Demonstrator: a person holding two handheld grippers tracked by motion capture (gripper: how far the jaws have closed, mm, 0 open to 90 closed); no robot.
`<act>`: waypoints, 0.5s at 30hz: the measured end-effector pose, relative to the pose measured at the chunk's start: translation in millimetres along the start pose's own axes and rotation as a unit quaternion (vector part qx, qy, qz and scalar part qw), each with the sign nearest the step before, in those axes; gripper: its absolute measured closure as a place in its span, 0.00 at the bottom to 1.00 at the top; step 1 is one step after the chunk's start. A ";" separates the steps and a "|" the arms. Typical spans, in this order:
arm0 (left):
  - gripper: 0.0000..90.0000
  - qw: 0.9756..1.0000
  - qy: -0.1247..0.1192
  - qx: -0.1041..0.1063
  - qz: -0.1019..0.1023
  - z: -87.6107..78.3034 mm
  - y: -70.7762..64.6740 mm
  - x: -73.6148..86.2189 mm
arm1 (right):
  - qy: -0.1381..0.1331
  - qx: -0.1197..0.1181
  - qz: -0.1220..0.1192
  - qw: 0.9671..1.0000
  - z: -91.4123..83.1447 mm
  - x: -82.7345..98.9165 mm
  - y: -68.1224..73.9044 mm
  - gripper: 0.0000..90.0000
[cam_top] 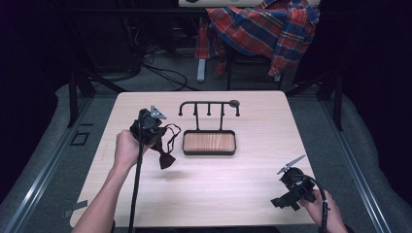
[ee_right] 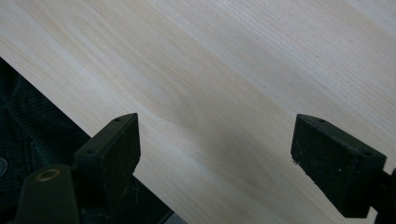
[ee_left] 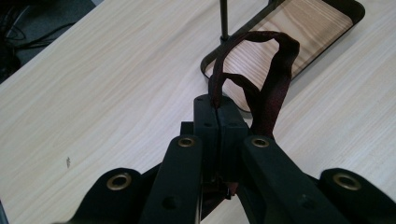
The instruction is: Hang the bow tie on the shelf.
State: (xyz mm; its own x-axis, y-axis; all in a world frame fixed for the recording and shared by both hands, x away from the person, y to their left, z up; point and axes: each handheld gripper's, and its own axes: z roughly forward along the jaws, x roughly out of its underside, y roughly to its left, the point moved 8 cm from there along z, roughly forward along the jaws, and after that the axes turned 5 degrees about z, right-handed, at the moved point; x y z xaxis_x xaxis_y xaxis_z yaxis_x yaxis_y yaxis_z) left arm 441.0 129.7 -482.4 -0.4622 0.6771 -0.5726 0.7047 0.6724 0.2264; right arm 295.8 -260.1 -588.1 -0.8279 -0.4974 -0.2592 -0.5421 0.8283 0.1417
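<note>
So nearest the person, the right tool sat low over the front right corner of the worktop, jaws spread wide with nothing between them, basically idle. Further in on the other side, the left tool was clamped tight on the strap of a dark red bow tie, and the bow itself dangled below it, lifted off the wood with its shadow underneath. In the left gripper view you could see the strap looping up out of the closed jaws, with the stand's wooden tray right behind it. Just past that, mid-worktop, stood the little black hanger stand, a wood tray base with a bar of hooks on top, all hooks looked bare. Way back, a plaid shirt was draped over a chair. My read: the pickup part was done, the tie was in hand and close beside the stand, but hanging the loop over a hook was all still left to do.
</note>
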 end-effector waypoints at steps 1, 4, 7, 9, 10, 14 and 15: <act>0.99 1.000 -0.002 -0.003 0.000 0.3 0.8 -2.3 | 0.001 -0.001 0.000 1.000 -0.3 0.2 0.0 0.17; 0.99 1.000 -0.005 -0.003 0.000 1.1 2.2 -9.5 | 0.000 -0.001 0.000 1.000 -0.1 0.2 -0.1 0.17; 0.99 1.000 -0.006 -0.003 0.002 1.8 3.2 -16.6 | 0.000 -0.001 -0.002 1.000 -0.2 0.3 0.2 0.17; 0.99 1.000 -0.006 -0.003 0.003 2.3 3.7 -20.6 | 0.000 0.000 -0.001 1.000 -0.3 0.4 0.1 0.17; 0.99 1.000 -0.006 -0.002 0.005 2.3 3.9 -22.1 | 0.000 -0.001 -0.001 1.000 -0.4 0.4 0.1 0.17; 0.99 1.000 -0.008 0.000 0.006 2.0 3.8 -27.7 | 0.003 0.002 -0.003 1.000 -0.4 0.7 -0.2 0.17; 0.99 1.000 -0.009 0.000 0.007 1.9 3.9 -28.7 | 0.005 0.002 -0.003 1.000 -0.5 0.8 -0.3 0.17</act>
State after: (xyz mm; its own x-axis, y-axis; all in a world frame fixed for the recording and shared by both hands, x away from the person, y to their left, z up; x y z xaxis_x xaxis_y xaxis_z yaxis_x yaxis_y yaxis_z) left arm 458.0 112.4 -466.5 -0.4429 0.6813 -0.5828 0.7115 0.6626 0.2340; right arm 295.2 -260.9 -587.8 -0.8254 -0.5055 -0.2513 -0.5473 0.8258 0.1363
